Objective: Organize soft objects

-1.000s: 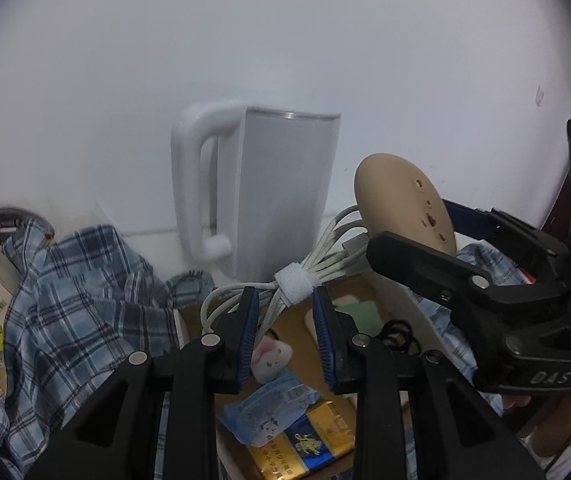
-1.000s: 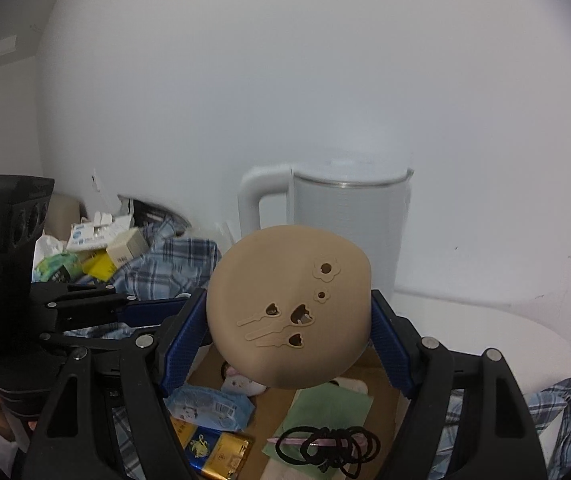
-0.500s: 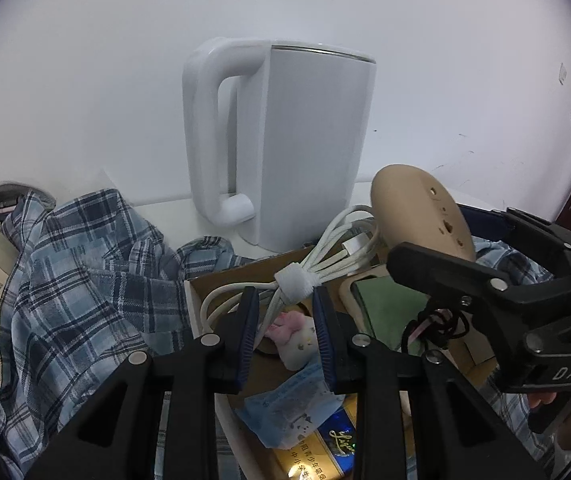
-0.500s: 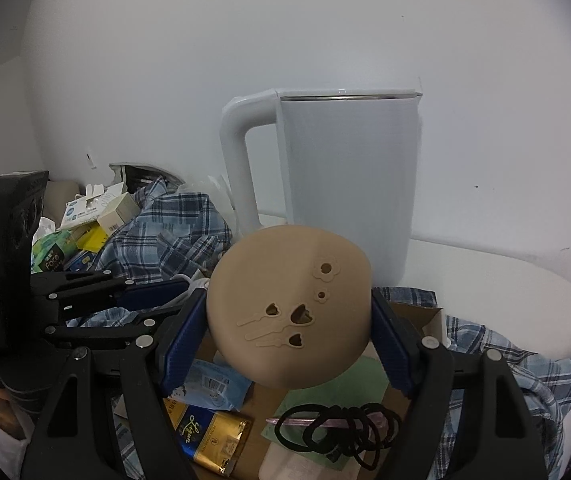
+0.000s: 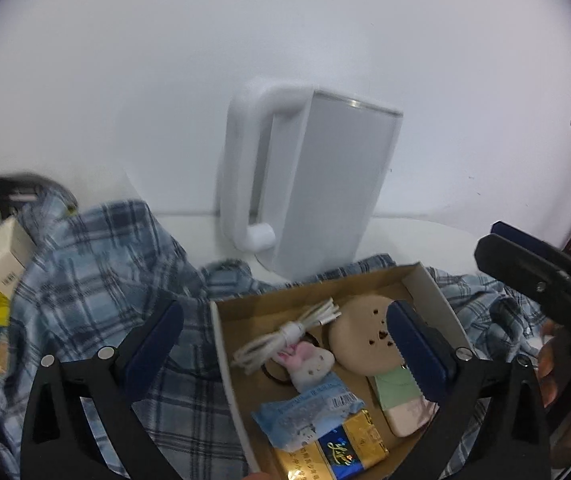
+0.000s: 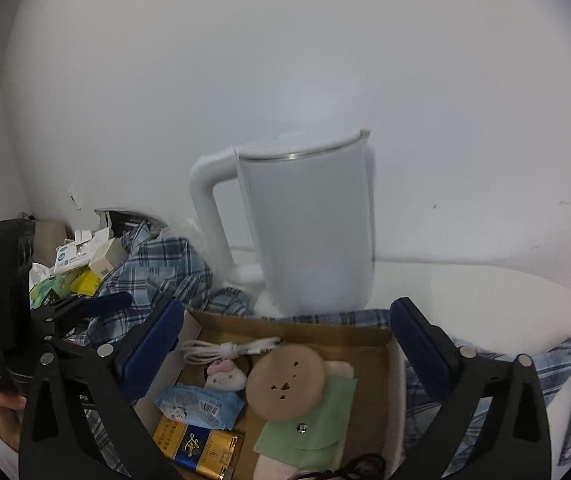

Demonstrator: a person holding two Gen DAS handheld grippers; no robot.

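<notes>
Both jaws have just been opening. The left hand-held gripper [image 5: 285, 344] and right hand-held gripper [image 6: 287, 342] stand apart, empty, above the cardboard box [image 6: 395, 384]; coiled white cable [image 5: 285, 338] and tan disc [image 6: 284, 382] lie inside.

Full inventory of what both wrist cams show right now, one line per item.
cardboard box: 1, brown, centre, on shirt
cable: 1, white, bundled, box back
tan pad: 1, round, in box
plush toy: 1, pink-white, in box
tissue pack: 1, blue, in box
gold-blue packet: 1, box front
green pouch: 1, in box
kettle: 1, white, behind box
plaid shirt: 1, blue, around box
small boxes: several, left
left hand-held gripper: open
right hand-held gripper: open
</notes>
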